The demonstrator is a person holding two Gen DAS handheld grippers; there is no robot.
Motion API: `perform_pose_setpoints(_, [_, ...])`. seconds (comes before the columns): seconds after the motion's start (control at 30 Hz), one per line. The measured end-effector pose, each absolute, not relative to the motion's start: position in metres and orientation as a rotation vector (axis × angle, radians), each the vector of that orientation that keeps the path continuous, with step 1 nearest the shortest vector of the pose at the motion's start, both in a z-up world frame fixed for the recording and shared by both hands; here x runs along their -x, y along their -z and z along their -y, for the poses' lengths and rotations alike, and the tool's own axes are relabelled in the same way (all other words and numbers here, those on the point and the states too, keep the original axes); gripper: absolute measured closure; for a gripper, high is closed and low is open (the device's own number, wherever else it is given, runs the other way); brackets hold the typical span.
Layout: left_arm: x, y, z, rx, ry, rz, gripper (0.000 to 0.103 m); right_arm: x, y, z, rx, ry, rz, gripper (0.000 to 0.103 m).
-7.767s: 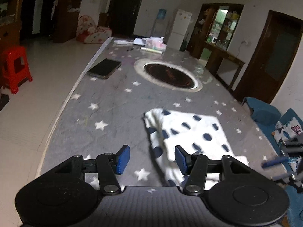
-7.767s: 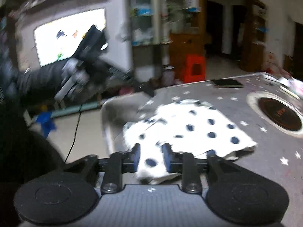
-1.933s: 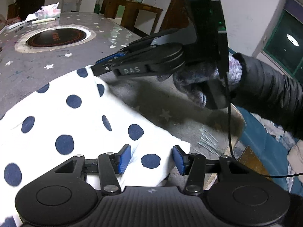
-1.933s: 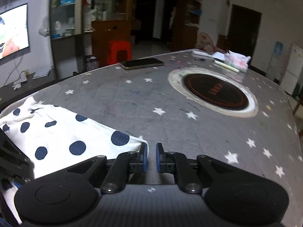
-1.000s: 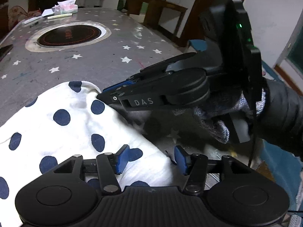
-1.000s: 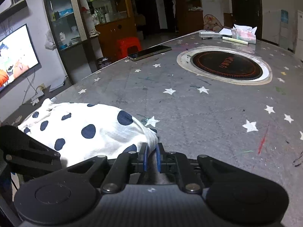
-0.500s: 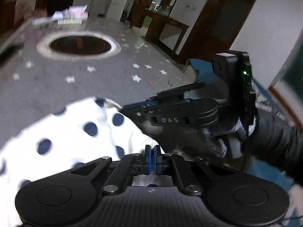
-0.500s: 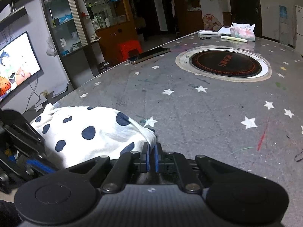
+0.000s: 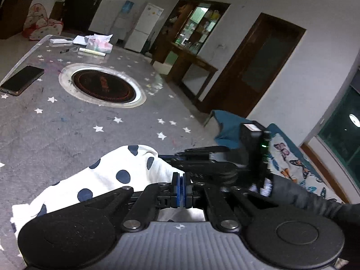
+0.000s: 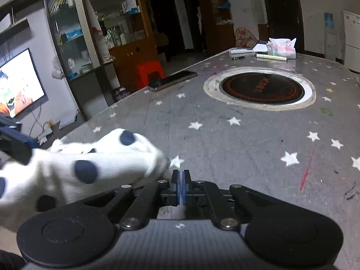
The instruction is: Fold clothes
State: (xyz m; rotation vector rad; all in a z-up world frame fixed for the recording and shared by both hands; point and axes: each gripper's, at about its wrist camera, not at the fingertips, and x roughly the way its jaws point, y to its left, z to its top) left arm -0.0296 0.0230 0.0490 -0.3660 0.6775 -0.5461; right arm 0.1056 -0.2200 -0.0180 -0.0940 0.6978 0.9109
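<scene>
Both hand-held grippers, left (image 9: 181,190) and right (image 10: 180,187), pinch the white navy-dotted cotton garment (image 9: 117,175) (lower left); thin bites may slip when lifted.

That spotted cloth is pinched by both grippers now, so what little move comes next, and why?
Probably carry the pinched edge forward over the rest. The left gripper and right gripper are both shut on the cloth, which bulges up from the table, so the fold looks begun, not laid.
</scene>
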Motion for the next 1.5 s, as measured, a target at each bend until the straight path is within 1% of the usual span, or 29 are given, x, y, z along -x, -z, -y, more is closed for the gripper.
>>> perform_pose_setpoints(0.13, [0.037,-0.050,-0.026,0.363,0.529,-0.674,0.101,-0.099,0.005,0.226,0.057,-0.920,-0.659,0.101])
perform_pose_setpoints(0.23, [0.034,-0.047,-0.029,0.387,0.519,-0.677,0.101,-0.088,-0.004,0.233,0.033,-0.924,-0.639,0.096])
perform_pose_setpoints(0.37, [0.030,-0.046,-0.029,0.394,0.523,-0.672,0.101,-0.068,-0.013,0.238,0.015,-0.948,-0.617,0.094])
perform_pose_setpoints(0.5, [0.036,-0.050,-0.029,0.389,0.537,-0.654,0.101,-0.067,-0.013,0.231,0.007,-0.960,-0.620,0.089])
perform_pose_setpoints(0.57, [0.042,-0.052,-0.030,0.386,0.545,-0.642,0.101,-0.069,-0.009,0.225,0.021,-0.953,-0.626,0.090])
perform_pose_setpoints(0.6, [0.044,-0.053,-0.031,0.385,0.549,-0.638,0.101,-0.071,-0.007,0.222,0.029,-0.949,-0.629,0.096])
perform_pose_setpoints(0.63, [0.047,-0.054,-0.032,0.383,0.551,-0.634,0.101,-0.072,-0.007,0.220,0.029,-0.942,-0.628,0.100])
perform_pose_setpoints(0.7, [0.050,-0.054,-0.035,0.387,0.557,-0.633,0.101,-0.075,-0.006,0.219,0.025,-0.923,-0.624,0.100])
perform_pose_setpoints(1.03, [0.055,-0.035,-0.023,0.391,0.607,-0.688,0.101,-0.088,-0.006,0.223,-0.012,-0.841,-0.611,0.101])
perform_pose_setpoints(1.13, [0.053,-0.028,-0.022,0.405,0.603,-0.694,0.101,-0.079,-0.012,0.228,0.036,-0.839,-0.601,0.100])
perform_pose_setpoints(1.3, [0.057,-0.029,-0.016,0.404,0.635,-0.682,0.101,-0.061,-0.012,0.240,0.017,-0.894,-0.670,0.098])
perform_pose_setpoints(1.5, [0.063,-0.028,-0.009,0.402,0.670,-0.673,0.101,-0.059,0.010,0.218,0.097,-0.902,-0.713,0.097])
